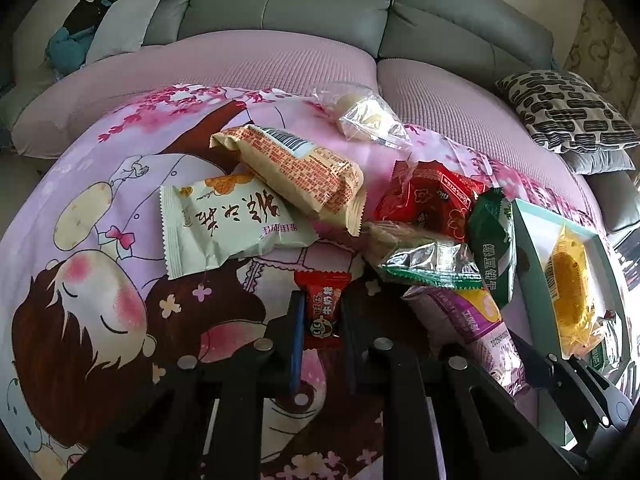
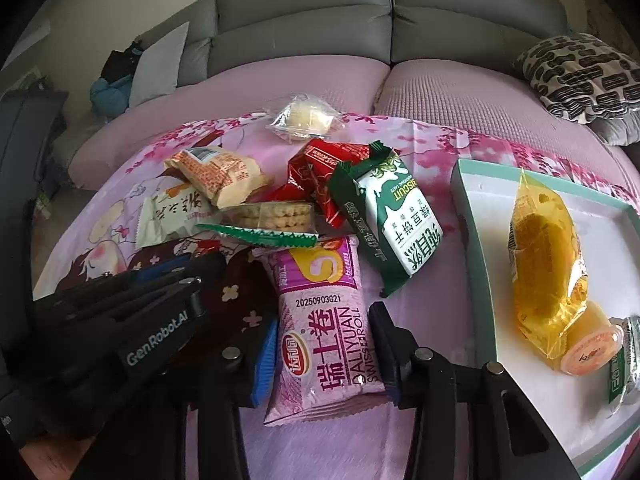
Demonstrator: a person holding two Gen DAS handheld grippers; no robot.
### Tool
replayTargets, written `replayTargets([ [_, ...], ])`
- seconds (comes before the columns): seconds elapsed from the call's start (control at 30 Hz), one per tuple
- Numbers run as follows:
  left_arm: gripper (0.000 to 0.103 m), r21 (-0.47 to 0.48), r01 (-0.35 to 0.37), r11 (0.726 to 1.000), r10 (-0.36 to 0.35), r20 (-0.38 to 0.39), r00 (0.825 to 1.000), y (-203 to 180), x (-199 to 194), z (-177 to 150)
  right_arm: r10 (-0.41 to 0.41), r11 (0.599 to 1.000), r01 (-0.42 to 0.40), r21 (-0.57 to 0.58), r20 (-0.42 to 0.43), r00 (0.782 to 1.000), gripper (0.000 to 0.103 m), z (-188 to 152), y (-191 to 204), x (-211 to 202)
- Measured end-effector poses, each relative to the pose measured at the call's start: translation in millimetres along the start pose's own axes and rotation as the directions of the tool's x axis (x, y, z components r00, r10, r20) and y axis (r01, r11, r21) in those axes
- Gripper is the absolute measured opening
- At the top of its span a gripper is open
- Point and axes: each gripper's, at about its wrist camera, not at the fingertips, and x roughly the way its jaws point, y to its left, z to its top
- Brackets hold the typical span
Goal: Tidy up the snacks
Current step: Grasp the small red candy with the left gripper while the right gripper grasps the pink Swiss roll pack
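In the left wrist view my left gripper (image 1: 320, 320) is shut on a small red candy packet (image 1: 322, 300) that lies on the pink cartoon cloth (image 1: 120, 200). In the right wrist view my right gripper (image 2: 324, 344) is shut on the sides of a pink Swiss roll packet (image 2: 324, 320), which also rests on the cloth. To the right stands a white tray with a teal rim (image 2: 460, 184) holding a yellow cake packet (image 2: 548, 264) and an orange jelly cup (image 2: 592, 344). The left gripper body (image 2: 160, 280) shows at the left of the right wrist view.
Loose snacks lie piled beyond the grippers: a green biscuit packet (image 2: 384, 216), a red packet (image 2: 316, 172), clear-wrapped crackers (image 2: 272, 216), an orange-printed packet (image 1: 296, 168), a pale green packet (image 1: 228, 224) and a clear pastry bag (image 2: 304, 120). Behind is a grey sofa (image 2: 304, 28) with a patterned pillow (image 2: 580, 76).
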Motion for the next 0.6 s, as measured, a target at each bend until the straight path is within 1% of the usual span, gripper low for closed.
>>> replayTargets([
  [0.3,0.018,-0.017,-0.016,1.0,0.017,0.028,0.999,4,-18,4,0.057,0.998,-0.057,0.002,0.026,0.998,0.044,3,4,-19],
  [0.6,0.017,-0.036,-0.017,0.999,0.021,0.12,0.993,9,-57,15,0.092,0.996,-0.093,0.005,0.091,0.992,0.043,9,2,-49],
])
